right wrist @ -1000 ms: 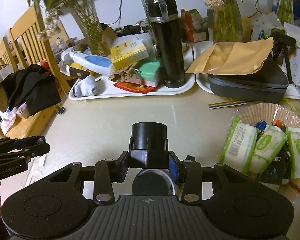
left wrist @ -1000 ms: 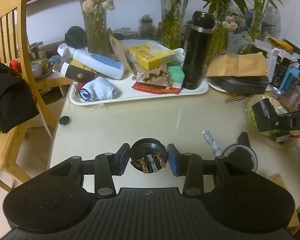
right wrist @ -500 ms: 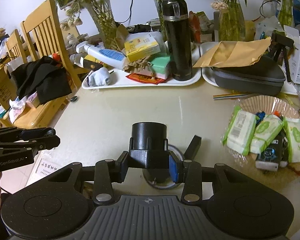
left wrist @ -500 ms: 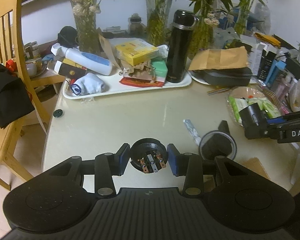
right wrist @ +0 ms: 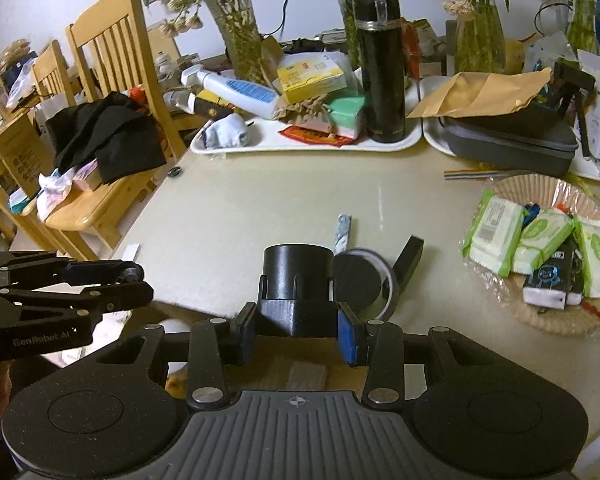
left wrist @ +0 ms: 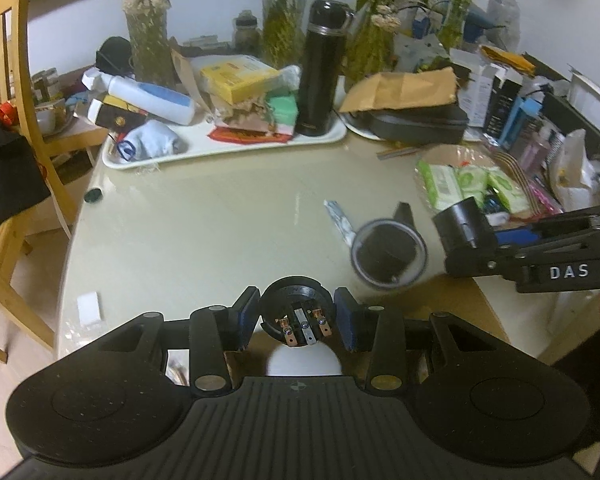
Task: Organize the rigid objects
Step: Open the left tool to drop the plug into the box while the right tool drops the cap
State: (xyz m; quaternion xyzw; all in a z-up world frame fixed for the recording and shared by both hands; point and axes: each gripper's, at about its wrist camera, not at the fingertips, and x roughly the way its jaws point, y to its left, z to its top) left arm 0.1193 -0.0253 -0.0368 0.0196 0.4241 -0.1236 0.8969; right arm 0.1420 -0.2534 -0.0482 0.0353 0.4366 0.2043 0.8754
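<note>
Between the blue pads of the left gripper point(left wrist: 296, 318) sits a round black socket point(left wrist: 297, 312) with copper contacts facing the camera; the pads pinch it from both sides. The right gripper point(right wrist: 297, 330) likewise pinches a black cylinder point(right wrist: 298, 280) by its squarer base, the round end pointing away. Over the last second both grippers have drawn back from the middle of the table point(left wrist: 204, 232) toward its near edge, each grip unchanged: the tape roll point(left wrist: 388, 254), which earlier lay almost under the right gripper and just right of the left one, now lies clear ahead, beyond the cylinder in the right view and up and to the right of the socket in the left view. The table edge and a white round thing point(left wrist: 304, 360) below it now show under the left gripper. To my judgement this means the two black parts have been lifted off the table and are being carried, perhaps to be joined or set down elsewhere; nothing is placed yet. From the tape roll, the right gripper with its cylinder hangs just to the right in the left view, a foil strip point(left wrist: 340, 220) lies just beside it on the left, the basket point(right wrist: 548, 316) of wipes to the right, and the tray point(right wrist: 312, 148) with the flask point(right wrist: 380, 64) well beyond.
</note>
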